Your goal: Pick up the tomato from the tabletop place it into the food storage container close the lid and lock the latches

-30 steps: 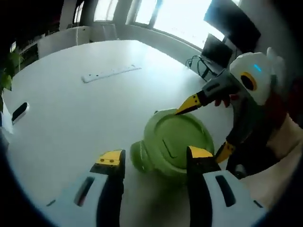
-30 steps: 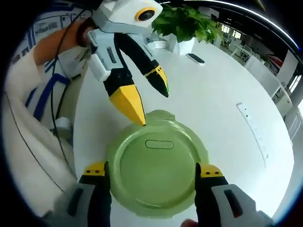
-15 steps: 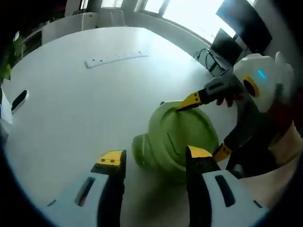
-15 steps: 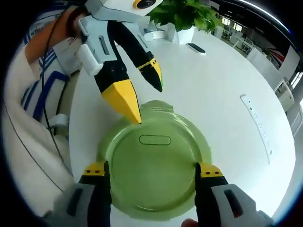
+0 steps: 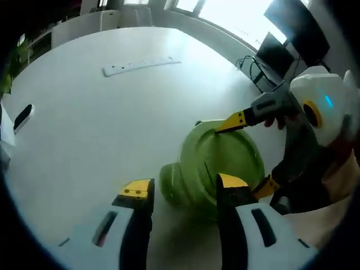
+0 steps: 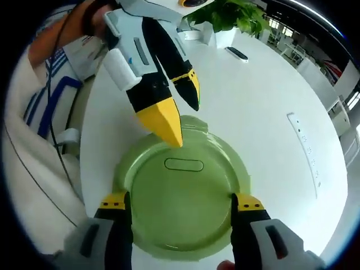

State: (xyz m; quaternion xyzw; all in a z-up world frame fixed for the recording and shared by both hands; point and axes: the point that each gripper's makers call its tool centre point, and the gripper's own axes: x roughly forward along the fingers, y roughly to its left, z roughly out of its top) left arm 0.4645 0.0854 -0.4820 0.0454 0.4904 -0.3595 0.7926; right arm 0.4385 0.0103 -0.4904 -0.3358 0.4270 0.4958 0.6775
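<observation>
Green lidded container (image 6: 183,199) between wide right tongs (image 6: 181,203); wide left tongs (image 6: 181,115) seemingly touching its rim.

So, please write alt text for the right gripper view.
A round green container with its lid on sits between the right gripper's open fingers on a white table. The left gripper's yellow-tipped fingers reach its far rim.

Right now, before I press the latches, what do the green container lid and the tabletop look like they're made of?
The green lid looks like moulded plastic, semi-matte: even colour, soft highlights, a raised oval in the middle and moulded tabs at the rim. The tabletop looks like a smooth white laminate or painted board with a mild sheen from window light; which of the two, I cannot tell.
</observation>
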